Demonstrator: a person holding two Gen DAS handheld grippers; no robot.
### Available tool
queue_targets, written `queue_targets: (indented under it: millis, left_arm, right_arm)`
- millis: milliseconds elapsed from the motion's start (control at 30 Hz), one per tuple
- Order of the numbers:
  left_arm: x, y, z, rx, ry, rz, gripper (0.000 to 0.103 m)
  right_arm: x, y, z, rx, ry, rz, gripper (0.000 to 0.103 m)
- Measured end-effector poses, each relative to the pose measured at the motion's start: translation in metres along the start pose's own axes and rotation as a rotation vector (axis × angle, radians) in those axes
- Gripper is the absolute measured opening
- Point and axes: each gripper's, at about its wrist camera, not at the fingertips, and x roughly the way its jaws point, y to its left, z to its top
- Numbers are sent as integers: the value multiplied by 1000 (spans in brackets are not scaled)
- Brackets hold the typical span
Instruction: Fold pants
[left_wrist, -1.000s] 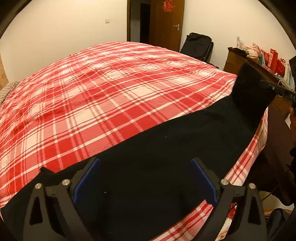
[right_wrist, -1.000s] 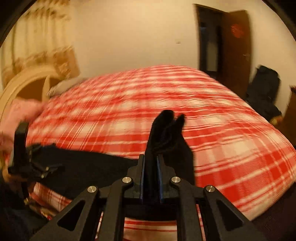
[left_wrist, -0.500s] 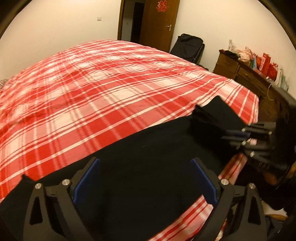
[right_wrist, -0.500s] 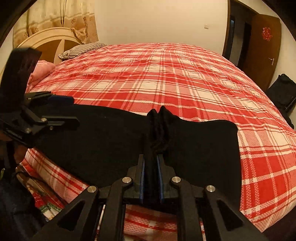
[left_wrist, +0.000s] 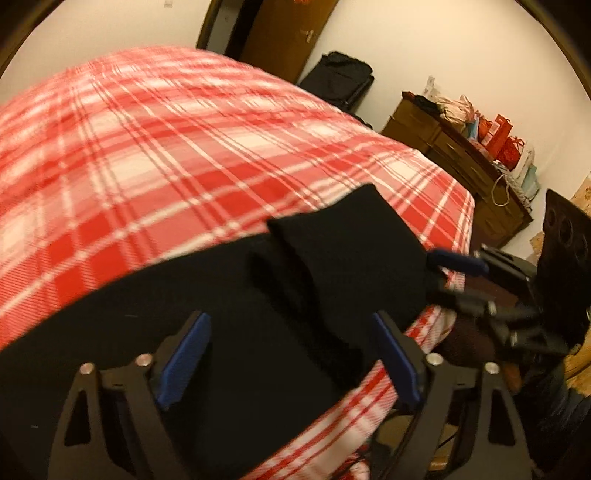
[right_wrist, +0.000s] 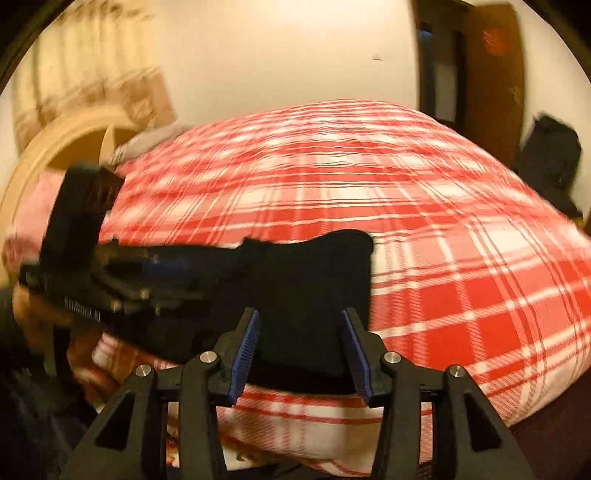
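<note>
Along the near edge of the red-and-white plaid bed (left_wrist: 155, 155): black fabric pants (left_wrist: 229, 332), one end doubled over the middle. First fold apparently done; further folds remain. Left tool (left_wrist: 291, 363) and right tool (right_wrist: 299, 352) spread wide, empty.

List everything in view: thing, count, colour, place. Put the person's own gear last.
pants: one, black, along the near edge of the bed, one end folded over onto the rest
bedspread: one, red and white plaid, covering the bed
headboard: one, cream, at the bed's head
pillow: one, pink, below the headboard
door: one, brown, far wall
bag: one, black, on the floor beside the door
dresser: one, brown wood, right wall
gift bags: several, mostly red, on the dresser
left claw: one, black with blue pads, open above the pants
right claw: one, black with blue pads, open at the folded end
</note>
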Motion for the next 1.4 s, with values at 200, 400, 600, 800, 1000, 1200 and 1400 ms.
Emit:
queue_targets:
  millis: [200,400,600,800,1000,1200,1400]
  left_arm:
    - [22,-10,2,-42,41,-24,86]
    - [25,-15,2,-34,23,4,74]
    - [22,-10,4,-56,16,-6,18]
    - [17,-13,5,-48,7,-11,13]
    - [-9,-7,12,-58,-26,-21,13]
    - [-40,9,6,-56,-48,12,12]
    - [-58,22,-2,-71,-66,35,12]
  right_arm:
    - [-2,-14,2,66,-32,1,50]
    - [-4,-11,3,79,-63,9,51]
    - [-6,-19,0,112,-92,-22,54]
    - [-3,-37,-2,198,-100,-45,56]
    - [-5,-40,-5,225,-120,-48,57]
    - [-2,-27,-6,176,-122,-40,58]
    - [3,-13,-10,134,-108,-27,58]
